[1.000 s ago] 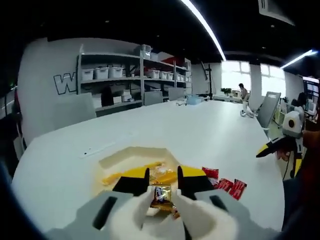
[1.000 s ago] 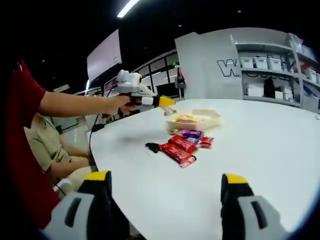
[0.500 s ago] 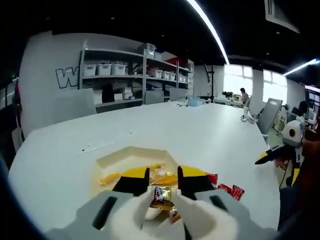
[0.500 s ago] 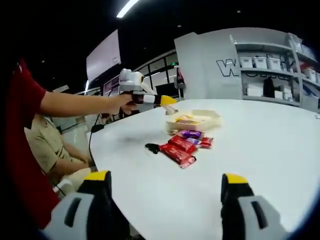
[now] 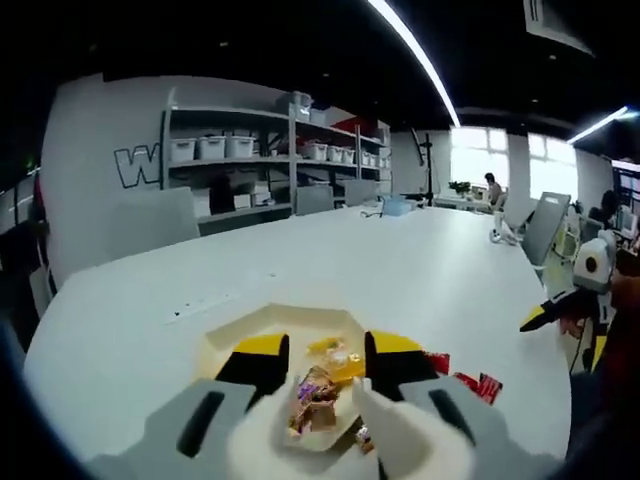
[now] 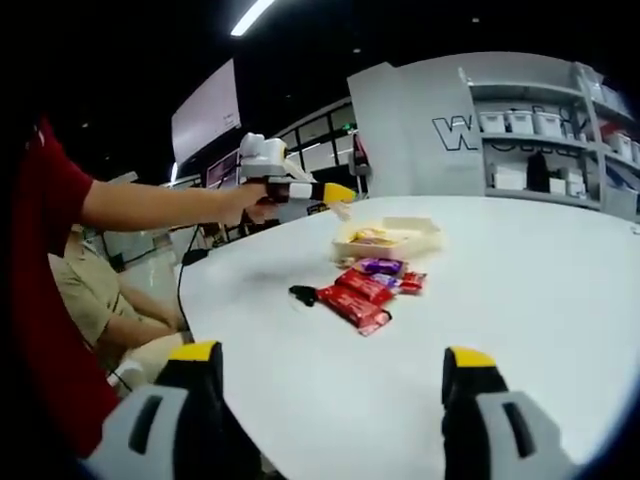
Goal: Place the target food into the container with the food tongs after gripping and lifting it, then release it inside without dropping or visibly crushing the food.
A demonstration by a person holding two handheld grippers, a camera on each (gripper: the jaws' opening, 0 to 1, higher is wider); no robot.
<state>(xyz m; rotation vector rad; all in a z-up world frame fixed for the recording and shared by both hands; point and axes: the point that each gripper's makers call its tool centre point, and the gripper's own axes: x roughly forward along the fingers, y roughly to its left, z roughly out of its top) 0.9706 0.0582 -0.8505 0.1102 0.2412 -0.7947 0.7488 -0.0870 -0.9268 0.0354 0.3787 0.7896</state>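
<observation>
Table (image 6: 540,290), broad, white, rounded edge, takes up most of both views; grey shelving with white bins (image 5: 240,160) stands against the far wall behind it. Person's bare forearm and hand (image 6: 235,203) reach in from the left of the right gripper view, holding the left gripper (image 6: 338,203) above the container. Shallow cream-coloured angular container (image 6: 390,238) sits on the table, yellow-wrapped pieces inside; in the left gripper view the same container (image 5: 230,330) lies directly under the jaws. Left gripper (image 5: 320,362) has its yellow-tipped black jaws parted around a gap, white tong blades running forward from them; a small crinkled gold-and-purple wrapped sweet (image 5: 312,392) lies between the blades over the container, but whether the blades press it or it lies loose cannot be told. Heap of red wrapped snack bars (image 6: 357,297) lies on the table just beside the container, a purple-wrapped piece (image 6: 380,267) at its far end, nearest the container wall. Right gripper (image 6: 330,395) is held low over the near table edge, well apart from the heap, jaws spread wide, nothing between them.
</observation>
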